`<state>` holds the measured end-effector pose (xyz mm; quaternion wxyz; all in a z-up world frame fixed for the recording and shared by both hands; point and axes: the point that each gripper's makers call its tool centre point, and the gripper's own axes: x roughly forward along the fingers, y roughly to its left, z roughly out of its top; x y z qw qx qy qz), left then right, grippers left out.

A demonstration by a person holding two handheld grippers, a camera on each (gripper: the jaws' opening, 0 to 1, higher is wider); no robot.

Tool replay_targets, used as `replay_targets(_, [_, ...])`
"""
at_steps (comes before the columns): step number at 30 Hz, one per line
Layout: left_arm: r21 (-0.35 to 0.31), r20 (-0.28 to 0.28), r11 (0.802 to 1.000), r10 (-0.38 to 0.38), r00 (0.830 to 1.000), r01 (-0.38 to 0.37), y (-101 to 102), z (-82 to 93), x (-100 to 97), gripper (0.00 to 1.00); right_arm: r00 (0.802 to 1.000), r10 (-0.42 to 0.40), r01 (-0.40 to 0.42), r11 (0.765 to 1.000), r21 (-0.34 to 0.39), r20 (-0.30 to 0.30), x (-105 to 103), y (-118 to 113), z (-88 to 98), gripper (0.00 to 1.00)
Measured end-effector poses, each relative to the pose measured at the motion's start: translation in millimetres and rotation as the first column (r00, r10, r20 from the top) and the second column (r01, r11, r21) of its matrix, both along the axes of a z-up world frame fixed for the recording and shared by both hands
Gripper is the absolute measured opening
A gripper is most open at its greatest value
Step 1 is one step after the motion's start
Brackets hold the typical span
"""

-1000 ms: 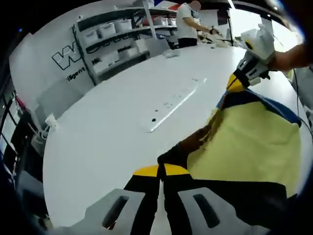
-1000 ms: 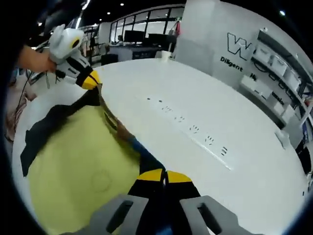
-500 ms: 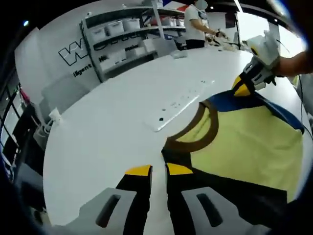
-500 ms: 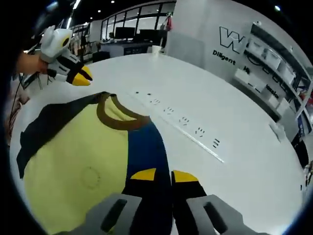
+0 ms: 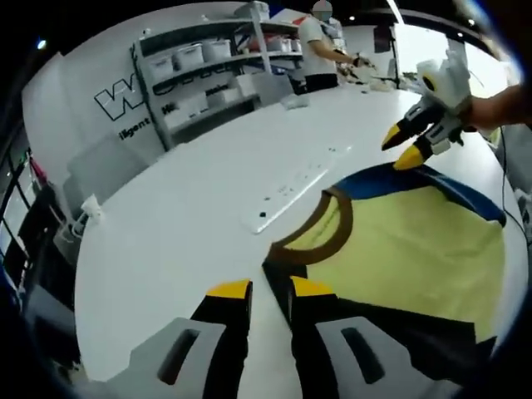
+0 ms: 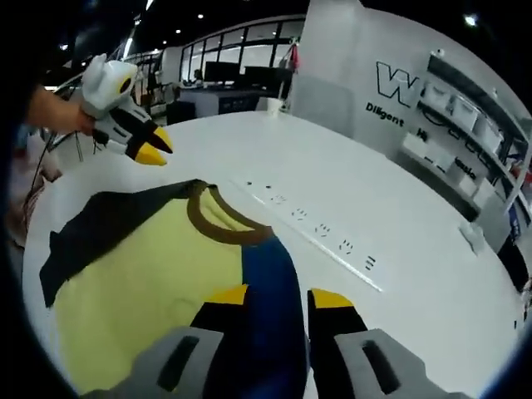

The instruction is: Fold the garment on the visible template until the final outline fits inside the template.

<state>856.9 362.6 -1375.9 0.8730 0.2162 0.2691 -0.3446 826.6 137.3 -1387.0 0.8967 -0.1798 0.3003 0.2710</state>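
With the shirt [image 5: 407,249] spread flat on the table [image 5: 183,216], both the left gripper [image 5: 270,289] and right gripper [image 6: 278,295] hang released, so folding probably starts next with a fresh grasp on a sleeve.

Bright, even overhead light, strong fisheye bend

We see ceiling spots [image 6: 199,15] and a glaring window [image 5: 416,33] wash the white counter [image 5: 183,216]; shadows stay faint, straight lines curve near the rims, and we find the far shelves [image 5: 199,66] soft.
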Motion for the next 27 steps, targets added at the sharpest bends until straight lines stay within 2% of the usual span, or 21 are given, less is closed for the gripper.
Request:
replay_targets(12, [-0.022,-0.007,1.000,-0.017,1.000,0.017,-1.3,2.4,-30.6,0.24,1.000,0.022,-0.022,0.998,0.058,0.013,-32.1,8.6,18.8,0.32])
replay_targets(27, [-0.050,0.010,0.998,-0.025,1.000,0.025,7.0,14.3,-67.3,0.28,0.997,0.056,-0.061,0.993,0.099,0.050,-74.8,18.9,37.7,0.34])
